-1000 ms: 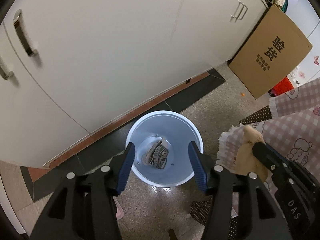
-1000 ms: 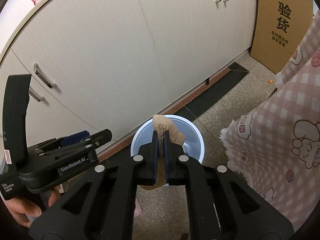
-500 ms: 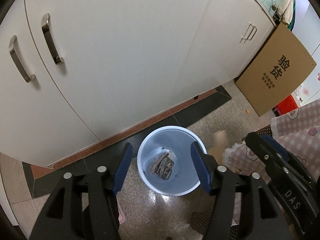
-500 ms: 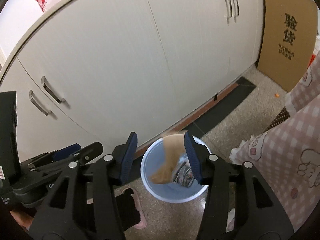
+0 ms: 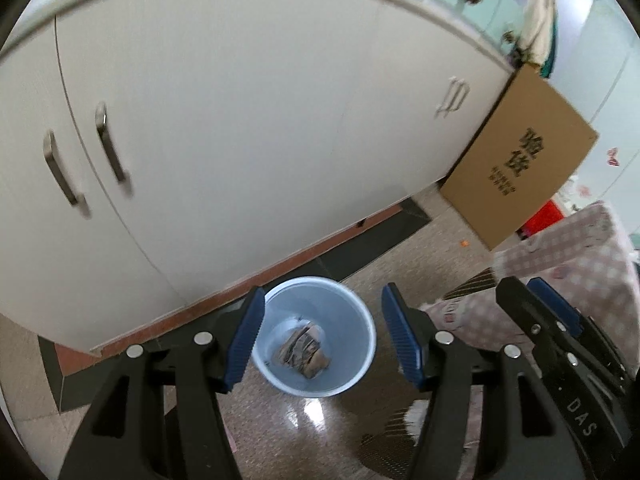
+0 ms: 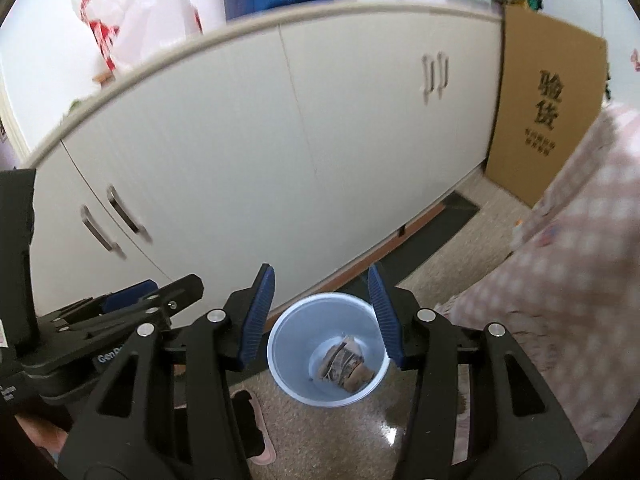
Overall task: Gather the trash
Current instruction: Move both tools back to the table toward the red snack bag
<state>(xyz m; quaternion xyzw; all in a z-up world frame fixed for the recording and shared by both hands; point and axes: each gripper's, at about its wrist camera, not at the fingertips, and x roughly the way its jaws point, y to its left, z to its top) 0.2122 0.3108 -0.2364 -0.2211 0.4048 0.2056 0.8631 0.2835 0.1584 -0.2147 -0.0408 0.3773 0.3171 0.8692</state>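
A light blue bin [image 5: 362, 322] [image 6: 288, 344] stands on the speckled floor by the white cabinets. Crumpled printed trash [image 5: 303, 354] [image 6: 340, 360] lies at its bottom, with a tan piece [image 6: 359, 378] beside it. My left gripper [image 5: 323, 300] hovers well above the bin, open, with nothing between its blue pads. My right gripper [image 6: 321, 276] also hangs above the bin, open and holding nothing. Each gripper shows at the edge of the other's view: the right gripper [image 5: 534, 300] on the right, the left gripper [image 6: 164, 286] on the left.
White cabinet doors [image 5: 240, 140] with metal handles rise behind the bin. A cardboard box [image 5: 516, 168] leans at the right. A pink checked cloth [image 6: 560, 300] hangs close on the right. A pink slipper [image 6: 260, 444] lies near the bin, and a plastic bag [image 6: 132, 20] sits on the counter.
My right gripper opened and the tan piece it held dropped into the bin. Both grippers rose, so the bin looks smaller and more of the cabinets shows.
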